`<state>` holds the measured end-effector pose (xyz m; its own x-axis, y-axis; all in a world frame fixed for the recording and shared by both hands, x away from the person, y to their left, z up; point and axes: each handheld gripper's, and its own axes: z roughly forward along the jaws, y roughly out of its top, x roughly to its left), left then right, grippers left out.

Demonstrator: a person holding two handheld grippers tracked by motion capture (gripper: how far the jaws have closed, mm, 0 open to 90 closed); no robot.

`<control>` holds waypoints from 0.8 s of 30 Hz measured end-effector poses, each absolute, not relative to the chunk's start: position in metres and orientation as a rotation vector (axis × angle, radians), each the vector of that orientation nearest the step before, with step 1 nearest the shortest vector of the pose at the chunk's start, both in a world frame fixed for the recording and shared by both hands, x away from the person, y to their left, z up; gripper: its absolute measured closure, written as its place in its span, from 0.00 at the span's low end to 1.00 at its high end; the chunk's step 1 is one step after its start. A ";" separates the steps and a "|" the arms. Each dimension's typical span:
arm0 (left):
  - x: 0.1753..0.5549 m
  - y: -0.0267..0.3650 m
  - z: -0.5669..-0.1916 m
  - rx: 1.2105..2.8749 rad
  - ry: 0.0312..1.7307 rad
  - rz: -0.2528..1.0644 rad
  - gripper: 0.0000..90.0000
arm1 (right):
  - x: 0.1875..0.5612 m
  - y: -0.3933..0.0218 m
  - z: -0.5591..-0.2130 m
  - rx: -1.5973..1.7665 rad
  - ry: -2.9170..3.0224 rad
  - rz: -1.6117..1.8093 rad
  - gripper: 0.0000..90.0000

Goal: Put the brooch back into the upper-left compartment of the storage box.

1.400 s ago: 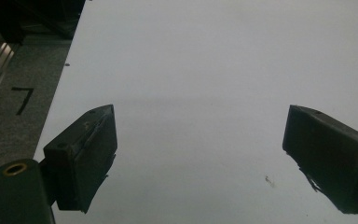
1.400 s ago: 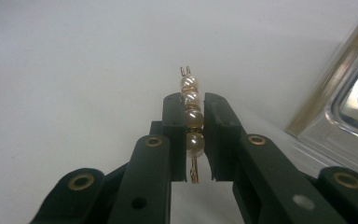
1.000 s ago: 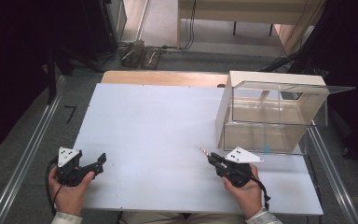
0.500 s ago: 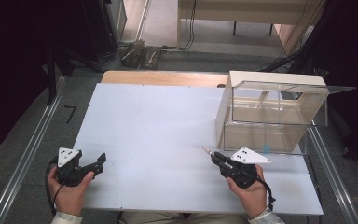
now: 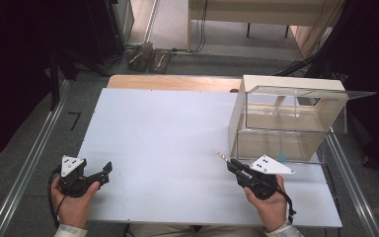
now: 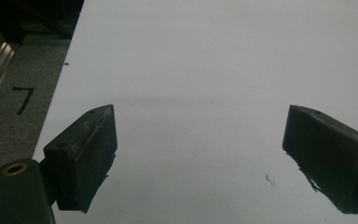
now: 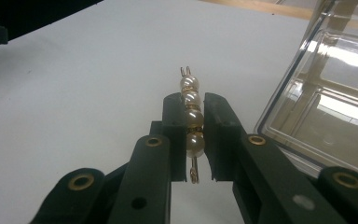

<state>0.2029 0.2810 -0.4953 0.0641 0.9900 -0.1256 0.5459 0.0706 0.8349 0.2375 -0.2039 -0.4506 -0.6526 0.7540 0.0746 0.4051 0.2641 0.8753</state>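
From the high view, a person's two hands rest at the near edge of a smooth white table (image 5: 177,128). The left gripper (image 5: 103,174) sits near the left corner, well apart from everything else. The right gripper (image 5: 227,163) lies near the right side, its tip pointing up and left, just beside a clear plastic organiser box (image 5: 291,123) with a raised transparent lid and inner dividers. A thin pale pin (image 5: 223,157) pokes out past its tip.

In the left gripper view, the two matte black, blocky jaws stand wide apart with nothing between them, above bare tabletop.

In the right gripper view, the jaws are clenched on a pearl hairpin (image 7: 189,119): four round glossy cream beads with gold rings, strung on a thin gold wire pin. The pads press on the lower beads, and the pin runs lengthwise between them. The glossy box wall stands close at the right.

The step in hand appears to be carrying the hairpin to the box. The next move likely calls for lifting it over the wall and releasing it into a compartment, without letting the slippery beads twist out.
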 end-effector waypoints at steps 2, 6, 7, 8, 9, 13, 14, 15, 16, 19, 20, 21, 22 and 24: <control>0.203 0.281 -0.495 1.572 1.581 0.733 0.11 | 0.237 -0.205 -0.449 1.049 2.173 1.353 0.86; 0.203 0.281 -0.495 1.573 1.580 0.732 0.11 | 0.236 -0.207 -0.446 1.046 2.157 1.359 0.86; 0.203 0.281 -0.495 1.573 1.580 0.732 0.11 | 0.236 -0.207 -0.446 1.046 2.157 1.359 0.86; 0.203 0.281 -0.495 1.572 1.581 0.733 0.11 | 0.236 -0.207 -0.445 1.046 2.155 1.360 0.86; 0.203 0.281 -0.495 1.573 1.581 0.733 0.11 | 0.235 -0.208 -0.443 1.041 2.146 1.357 0.86; 0.203 0.281 -0.495 1.573 1.580 0.734 0.11 | 0.234 -0.210 -0.440 1.042 2.135 1.368 0.86; 0.203 0.281 -0.495 1.572 1.580 0.733 0.11 | 0.234 -0.210 -0.439 1.040 2.130 1.374 0.86; 0.203 0.281 -0.495 1.572 1.581 0.733 0.11 | 0.234 -0.212 -0.437 1.037 2.122 1.375 0.86; 0.203 0.281 -0.495 1.573 1.581 0.732 0.11 | 0.234 -0.212 -0.437 1.037 2.122 1.375 0.86; 0.203 0.281 -0.495 1.572 1.580 0.732 0.11 | 0.233 -0.213 -0.435 1.036 2.108 1.375 0.86; 0.203 0.281 -0.495 1.573 1.580 0.731 0.11 | 0.233 -0.215 -0.433 1.033 2.101 1.379 0.86; 0.203 0.281 -0.495 1.572 1.580 0.731 0.11 | 0.232 -0.215 -0.432 1.035 2.097 1.381 0.86; 0.203 0.281 -0.495 1.572 1.580 0.731 0.11 | 0.232 -0.215 -0.432 1.035 2.097 1.381 0.86; 0.203 0.281 -0.495 1.572 1.580 0.731 0.11 | 0.232 -0.217 -0.429 1.035 2.084 1.386 0.86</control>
<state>0.2029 0.2806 -0.4951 0.0636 0.9900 -0.1262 0.5445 0.0716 0.8357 0.2316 -0.2169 -0.4293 -0.6287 0.7760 0.0501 0.3461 0.2216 0.9117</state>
